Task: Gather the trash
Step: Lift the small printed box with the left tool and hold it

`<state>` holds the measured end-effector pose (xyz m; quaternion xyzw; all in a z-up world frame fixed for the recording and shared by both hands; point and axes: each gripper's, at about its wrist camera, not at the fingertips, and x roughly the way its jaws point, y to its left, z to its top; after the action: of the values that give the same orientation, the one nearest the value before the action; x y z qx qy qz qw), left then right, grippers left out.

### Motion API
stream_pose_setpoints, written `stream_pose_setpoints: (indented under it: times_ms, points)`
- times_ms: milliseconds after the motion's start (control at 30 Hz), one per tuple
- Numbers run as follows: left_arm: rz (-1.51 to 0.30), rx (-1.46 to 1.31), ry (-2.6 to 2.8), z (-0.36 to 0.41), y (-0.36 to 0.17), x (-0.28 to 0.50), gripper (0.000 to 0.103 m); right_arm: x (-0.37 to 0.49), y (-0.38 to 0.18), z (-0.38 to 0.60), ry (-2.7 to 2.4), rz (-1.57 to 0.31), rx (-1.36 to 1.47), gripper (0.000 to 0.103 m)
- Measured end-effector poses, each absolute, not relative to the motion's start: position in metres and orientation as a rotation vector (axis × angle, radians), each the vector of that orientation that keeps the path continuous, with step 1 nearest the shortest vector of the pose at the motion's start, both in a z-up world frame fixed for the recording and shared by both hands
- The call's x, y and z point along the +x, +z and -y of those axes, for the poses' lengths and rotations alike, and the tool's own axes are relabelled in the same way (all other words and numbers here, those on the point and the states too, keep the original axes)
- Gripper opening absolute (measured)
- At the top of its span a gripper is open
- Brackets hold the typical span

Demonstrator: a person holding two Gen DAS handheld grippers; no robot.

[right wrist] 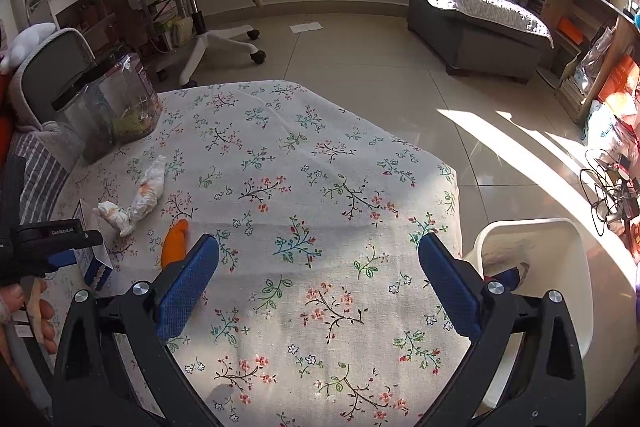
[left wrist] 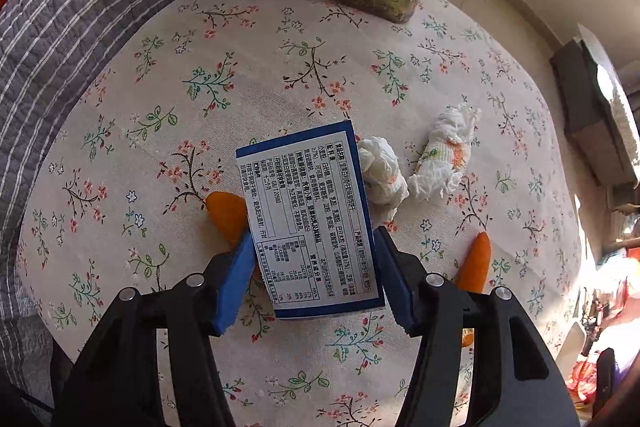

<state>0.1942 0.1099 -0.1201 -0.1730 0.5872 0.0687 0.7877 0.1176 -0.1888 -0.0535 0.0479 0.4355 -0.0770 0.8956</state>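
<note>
Blue box [left wrist: 308, 215] between left tongs [left wrist: 316, 275], contact unclear; hides orange peel [left wrist: 228, 215]; right tongs [right wrist: 320, 287] wide, empty.

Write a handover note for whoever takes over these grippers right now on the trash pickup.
Left gripper: pads against both sides of the blue-and-white box.
Right gripper: open, empty, above the tablecloth.
Still lying on the cloth: two tissue wads and two orange scraps.
White bin: beside the table, something already inside.
Left to do: bin the box, then the wads and scraps.
</note>
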Motion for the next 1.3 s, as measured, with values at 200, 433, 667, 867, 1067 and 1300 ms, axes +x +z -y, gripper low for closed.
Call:
stream_pose_setpoints:
  times_ms: [200,433,667,867,1067,1300]
  points:
    - [-1.197,-0.523,0.005,-0.117,-0.085,0.179,0.058,0.120,-0.057,0.180,-0.136,-0.913,0.097,0.096]
    - [-1.072,-0.646,-0.070,-0.136,-0.038,0.155,0.058,0.124,-0.070,0.167,-0.095,-0.955,0.107,0.096]
    - [-1.058,-0.886,-0.194,-0.165,-0.037,0.138,0.058,0.124,-0.081,0.151,-0.076,-0.979,0.082,0.096]
    - [-1.118,-1.083,-0.286,-0.179,-0.062,0.135,0.058,0.124,-0.089,0.139,-0.068,-0.991,0.047,0.096]
    - [-1.354,-0.818,-0.185,-0.148,-0.095,0.148,0.059,0.125,-0.089,0.140,-0.080,-0.993,0.060,0.096]
    - [-1.413,-0.507,-0.077,-0.121,-0.104,0.160,0.076,0.125,-0.083,0.145,-0.069,-0.988,0.081,0.096]
